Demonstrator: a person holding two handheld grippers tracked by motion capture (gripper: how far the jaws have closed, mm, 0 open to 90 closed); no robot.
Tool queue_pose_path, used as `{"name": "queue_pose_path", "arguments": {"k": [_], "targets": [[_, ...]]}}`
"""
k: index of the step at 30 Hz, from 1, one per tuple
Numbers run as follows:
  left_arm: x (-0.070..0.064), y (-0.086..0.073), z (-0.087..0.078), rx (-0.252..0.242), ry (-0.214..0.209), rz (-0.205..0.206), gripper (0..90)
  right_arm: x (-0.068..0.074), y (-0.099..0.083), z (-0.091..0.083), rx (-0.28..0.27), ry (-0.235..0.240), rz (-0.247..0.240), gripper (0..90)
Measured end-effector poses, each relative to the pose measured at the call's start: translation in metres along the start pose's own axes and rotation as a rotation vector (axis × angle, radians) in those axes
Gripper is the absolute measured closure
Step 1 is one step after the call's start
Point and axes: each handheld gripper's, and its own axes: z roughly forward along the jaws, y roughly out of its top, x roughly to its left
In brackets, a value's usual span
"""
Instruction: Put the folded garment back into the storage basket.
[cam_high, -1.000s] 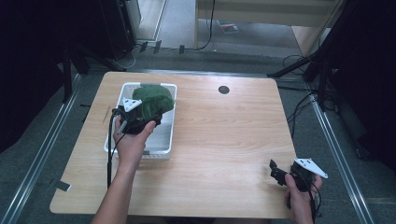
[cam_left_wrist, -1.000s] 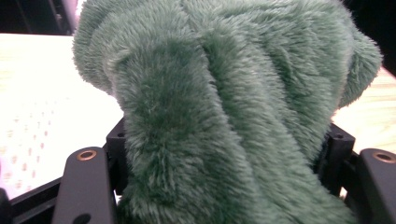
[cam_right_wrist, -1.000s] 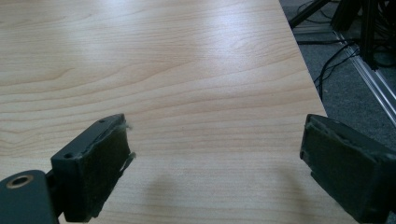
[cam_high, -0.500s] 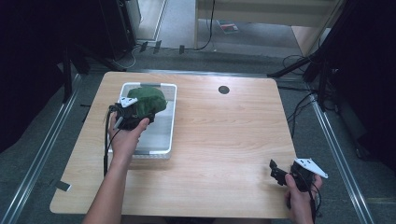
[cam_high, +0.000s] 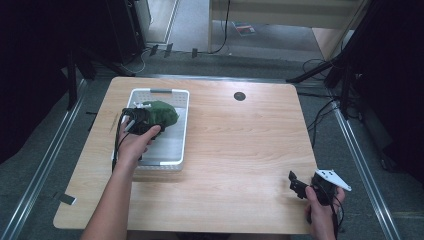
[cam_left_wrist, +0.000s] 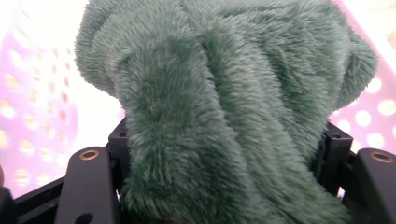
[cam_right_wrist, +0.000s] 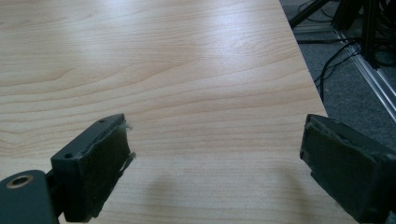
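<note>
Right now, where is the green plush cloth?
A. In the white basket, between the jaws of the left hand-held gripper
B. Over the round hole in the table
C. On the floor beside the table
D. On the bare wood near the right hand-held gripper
A: the green plush cloth lies in the white basket, and the left gripper view shows it between the jaws of the left hand-held gripper.

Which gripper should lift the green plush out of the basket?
Left. The left gripper already has the green plush between its jaws in the basket; the right gripper sits open by the table's near corner.

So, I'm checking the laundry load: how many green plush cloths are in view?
1: the green plush cloth sits in the white basket, between the left hand-held gripper's jaws. More could be hidden beneath.
</note>
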Motion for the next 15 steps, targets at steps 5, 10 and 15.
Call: {"name": "queue_pose_path", "arguments": {"k": [5,10,15], "targets": [[-0.0009,0.0002,0.0075,0.077,-0.007,-0.002,30.3,-0.0001,0.0000,0.0000,0.000,0.000,0.001,8.2],[-0.0018,0.0002,0.0104,0.119,-0.002,0.004,21.9,0.0000,0.0001,-0.0001,0.002,0.001,0.005,8.2],[-0.0022,0.0007,0.0078,0.118,-0.002,0.026,13.9,-0.0002,0.0000,0.0000,0.001,0.001,0.004,8.2]]}}
